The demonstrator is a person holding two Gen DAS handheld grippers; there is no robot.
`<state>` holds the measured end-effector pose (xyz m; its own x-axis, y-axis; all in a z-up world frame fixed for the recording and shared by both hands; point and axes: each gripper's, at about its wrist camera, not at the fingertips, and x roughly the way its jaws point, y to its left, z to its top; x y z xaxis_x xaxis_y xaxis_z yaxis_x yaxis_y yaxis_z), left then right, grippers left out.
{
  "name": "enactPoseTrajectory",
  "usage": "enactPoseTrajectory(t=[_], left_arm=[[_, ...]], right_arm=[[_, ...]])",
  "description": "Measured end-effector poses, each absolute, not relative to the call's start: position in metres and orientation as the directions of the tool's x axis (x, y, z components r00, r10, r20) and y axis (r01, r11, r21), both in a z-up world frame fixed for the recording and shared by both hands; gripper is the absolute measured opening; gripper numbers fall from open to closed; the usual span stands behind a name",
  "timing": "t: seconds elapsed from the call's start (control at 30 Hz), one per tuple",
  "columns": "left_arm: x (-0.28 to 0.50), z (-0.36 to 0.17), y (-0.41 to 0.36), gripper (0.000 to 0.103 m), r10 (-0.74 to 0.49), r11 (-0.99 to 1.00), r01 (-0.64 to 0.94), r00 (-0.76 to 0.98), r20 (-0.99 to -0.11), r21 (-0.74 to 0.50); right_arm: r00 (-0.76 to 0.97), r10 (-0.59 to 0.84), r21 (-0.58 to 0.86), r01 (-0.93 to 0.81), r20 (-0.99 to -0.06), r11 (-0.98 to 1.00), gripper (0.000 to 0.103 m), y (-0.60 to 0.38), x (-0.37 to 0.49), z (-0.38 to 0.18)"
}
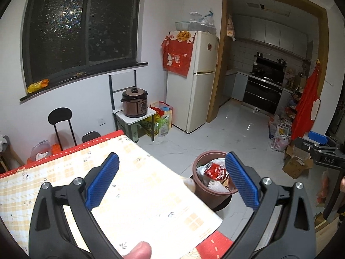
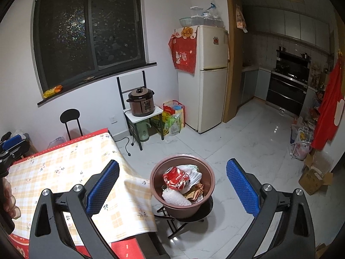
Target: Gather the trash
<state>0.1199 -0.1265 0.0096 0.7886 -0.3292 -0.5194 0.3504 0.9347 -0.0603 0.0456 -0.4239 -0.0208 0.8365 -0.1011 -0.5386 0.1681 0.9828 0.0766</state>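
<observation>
A brown trash bin (image 2: 183,194) stands on a black stool beside the table corner. It holds a red wrapper (image 2: 175,178), a white plastic bag, white foam and brown scraps. The bin also shows in the left wrist view (image 1: 212,194). My left gripper (image 1: 172,181) is open and empty above the table's edge. My right gripper (image 2: 172,185) is open and empty, above and in front of the bin. The right gripper shows at the right edge of the left wrist view (image 1: 323,151).
The table (image 2: 64,168) has a yellow checked cloth over a red one. A black chair (image 2: 70,118) stands behind it. A rice cooker (image 2: 141,102) sits on a small stand, next to a fridge (image 2: 212,75). Cardboard boxes (image 2: 314,177) and bags lie at right.
</observation>
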Motion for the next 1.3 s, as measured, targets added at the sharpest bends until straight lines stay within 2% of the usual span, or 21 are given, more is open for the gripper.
enactPoseTrajectory(t=[0.43,1.3], left_arm=[[0.103,0.011,-0.096,0.097,-0.317,0.94,0.337,0.796,-0.515,-0.059],[0.106,0.014,-0.101,0.097,-0.333,0.934,0.351,0.794,-0.509,-0.063]], right_arm=[[0.825,-0.122,0.073,0.194,-0.551,0.978,0.098,-0.404,0.027,-0.025],[0.826,-0.153,0.05,0.214,-0.542,0.976,0.098,-0.408,0.024,-0.016]])
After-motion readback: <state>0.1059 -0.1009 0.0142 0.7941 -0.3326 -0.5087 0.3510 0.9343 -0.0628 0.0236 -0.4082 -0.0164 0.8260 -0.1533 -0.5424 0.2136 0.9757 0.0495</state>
